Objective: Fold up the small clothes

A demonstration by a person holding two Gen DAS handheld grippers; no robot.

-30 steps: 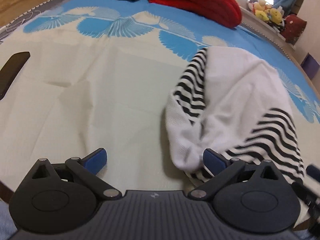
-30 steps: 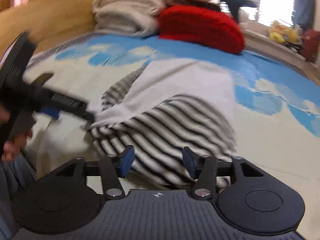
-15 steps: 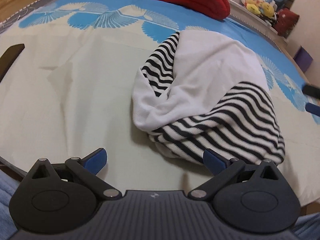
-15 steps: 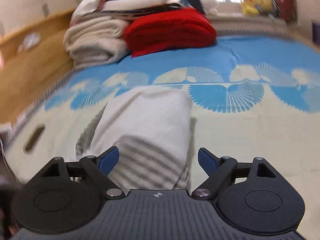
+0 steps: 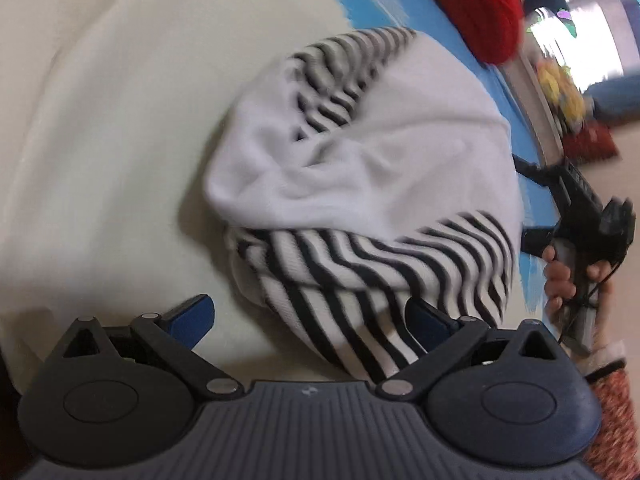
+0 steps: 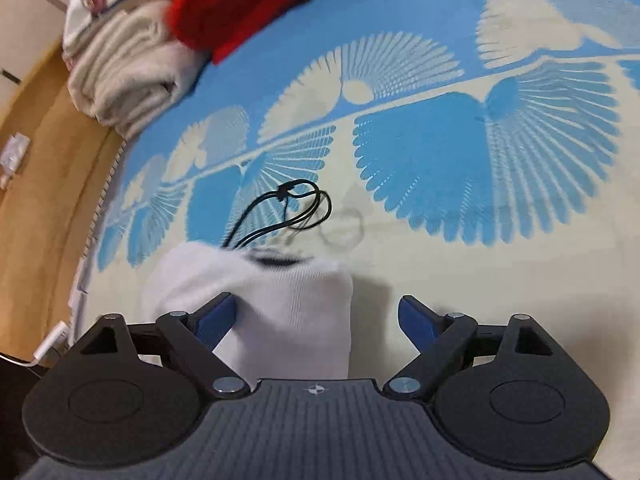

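A small white garment with black-striped sleeves (image 5: 360, 184) lies bunched on the bed, one striped sleeve folded across its near side. My left gripper (image 5: 310, 316) is open just in front of it, its right finger by the striped edge. My right gripper (image 6: 316, 316) is open over the garment's white end (image 6: 280, 300). In the left wrist view the right gripper (image 5: 536, 204) shows at the garment's right side, held by a hand.
The bed cover (image 6: 460, 140) is cream with blue fan patterns. A red pillow (image 6: 248, 0) and folded cream blankets (image 6: 128, 68) lie at the head. A black looped cord (image 6: 288, 208) lies beyond the garment. A wooden bed frame (image 6: 44, 168) runs along the left.
Both grippers have moved closer and tilted. The right gripper now looks over the white end of the garment. The garment itself lies as before.
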